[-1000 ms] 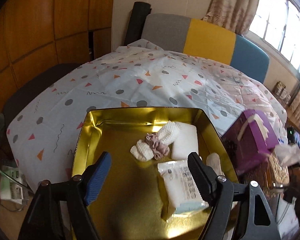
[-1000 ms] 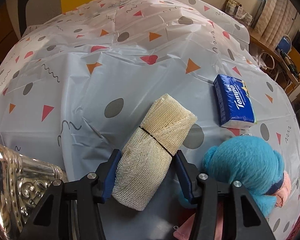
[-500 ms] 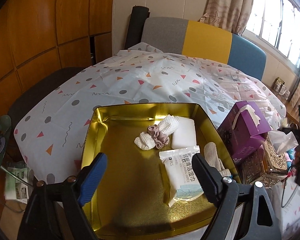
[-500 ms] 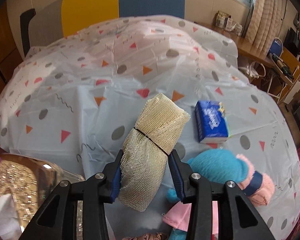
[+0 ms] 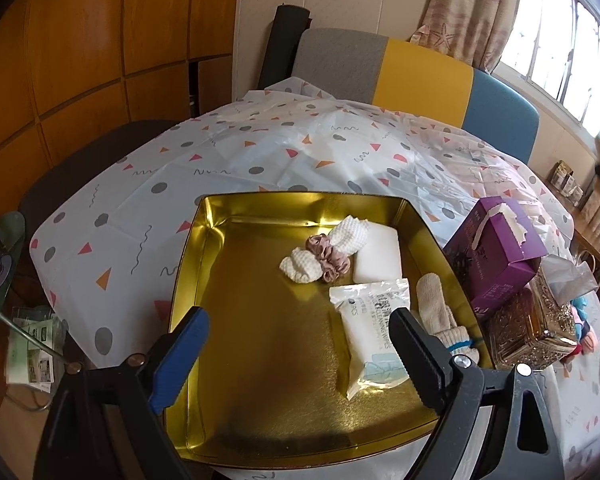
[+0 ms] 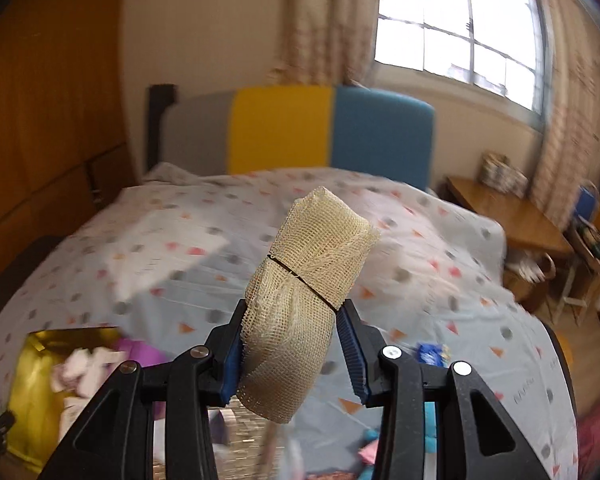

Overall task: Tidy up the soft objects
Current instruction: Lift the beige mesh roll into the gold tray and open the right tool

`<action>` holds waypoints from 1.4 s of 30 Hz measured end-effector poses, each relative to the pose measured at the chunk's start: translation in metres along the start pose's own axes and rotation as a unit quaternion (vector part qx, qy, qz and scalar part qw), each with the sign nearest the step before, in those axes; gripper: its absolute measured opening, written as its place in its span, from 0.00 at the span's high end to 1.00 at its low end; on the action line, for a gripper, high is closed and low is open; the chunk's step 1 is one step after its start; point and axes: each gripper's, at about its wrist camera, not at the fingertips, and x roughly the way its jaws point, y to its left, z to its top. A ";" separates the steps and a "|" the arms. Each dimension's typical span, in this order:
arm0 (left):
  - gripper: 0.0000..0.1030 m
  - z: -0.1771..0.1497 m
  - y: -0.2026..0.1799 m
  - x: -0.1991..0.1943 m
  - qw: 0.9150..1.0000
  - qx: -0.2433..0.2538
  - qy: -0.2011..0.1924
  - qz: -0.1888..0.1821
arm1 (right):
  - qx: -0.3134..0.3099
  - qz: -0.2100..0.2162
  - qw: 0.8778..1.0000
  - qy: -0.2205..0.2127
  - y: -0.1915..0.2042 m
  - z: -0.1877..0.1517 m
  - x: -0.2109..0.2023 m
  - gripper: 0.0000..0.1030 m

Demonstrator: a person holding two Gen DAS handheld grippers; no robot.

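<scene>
Daylight from a window falls on a table under a white cloth (image 5: 260, 168) printed with triangles and dots, where a gold tray (image 5: 204, 264) sits at the near edge. Inside it lie a wipes packet (image 5: 374, 332), a white pad (image 5: 380, 256), a cream cloth tied with a pink scrunchie (image 5: 328, 258), and a knit mitten (image 5: 438, 314) against the right wall. A purple tissue box (image 5: 496, 252) and a glittery box (image 5: 528, 328) stand just beside the tray.

The left gripper (image 5: 300, 344) hovers over the tray with its jaws wide apart, holding nothing. The right gripper (image 6: 292, 354) is clamped on the lower half of a rolled mesh cloth (image 6: 306, 276), lifted well clear of the table, with the tray low at the left of its view.

The risks, as I judge them: the roll is held near 1 end, so a fast swing could tip or slip it from the pads. The 2 boxes stand between it and the tray and could be clipped on a low path. Released too early, it could land on the tray wall and roll off.
</scene>
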 end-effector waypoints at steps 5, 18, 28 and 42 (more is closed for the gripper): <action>0.11 -0.001 0.016 -0.001 1.000 -0.017 -0.003 0.012 | -0.069 0.118 0.990 0.030 0.085 -0.002 0.000 0.59; 0.11 -0.006 0.055 -0.002 0.997 -0.066 -0.004 0.030 | -0.100 0.171 0.958 0.209 0.234 -0.068 0.134 0.52; 0.11 -0.007 0.046 0.003 0.998 -0.056 0.002 0.033 | -0.083 0.166 0.960 0.208 0.222 -0.080 0.139 0.39; 0.11 -0.012 0.032 -0.007 0.999 -0.032 -0.003 0.027 | -0.078 0.186 0.968 0.148 0.212 -0.076 0.083 0.32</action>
